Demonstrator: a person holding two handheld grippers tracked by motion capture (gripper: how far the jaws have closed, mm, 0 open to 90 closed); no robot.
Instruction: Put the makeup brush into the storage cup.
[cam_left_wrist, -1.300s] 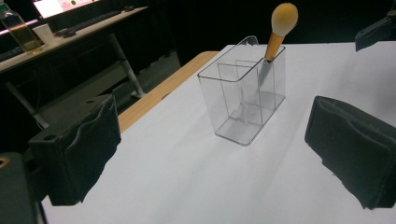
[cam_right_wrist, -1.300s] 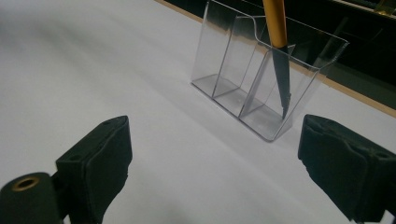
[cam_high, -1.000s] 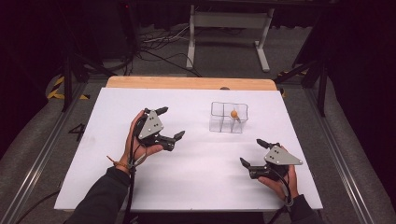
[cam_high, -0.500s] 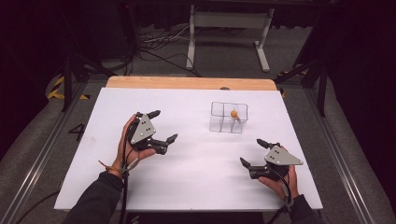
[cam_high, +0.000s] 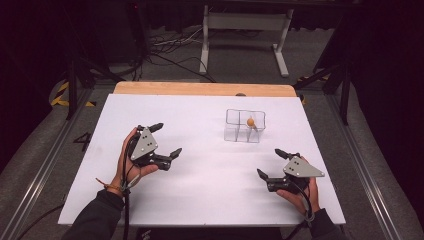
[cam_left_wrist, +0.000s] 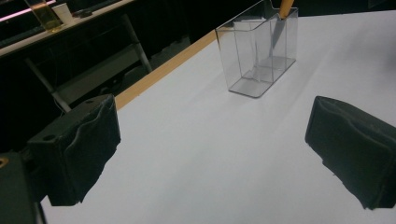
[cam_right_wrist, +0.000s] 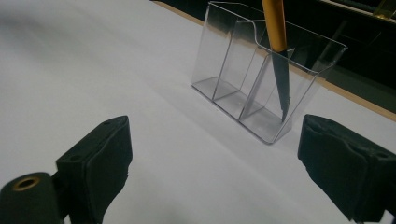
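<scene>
Both your grippers are empty, jaws spread: left gripper at lower left, right gripper at lower right. The orange-handled tool already stands in the clear organizer, right of centre. Nothing looks left to place; next, rest apart.

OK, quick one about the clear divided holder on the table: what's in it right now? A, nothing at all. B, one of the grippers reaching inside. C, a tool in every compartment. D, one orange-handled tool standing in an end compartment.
D: the clear holder has one orange-handled tool standing in an end compartment, its other compartments bare, and both grippers sit apart from it with jaws open.
</scene>
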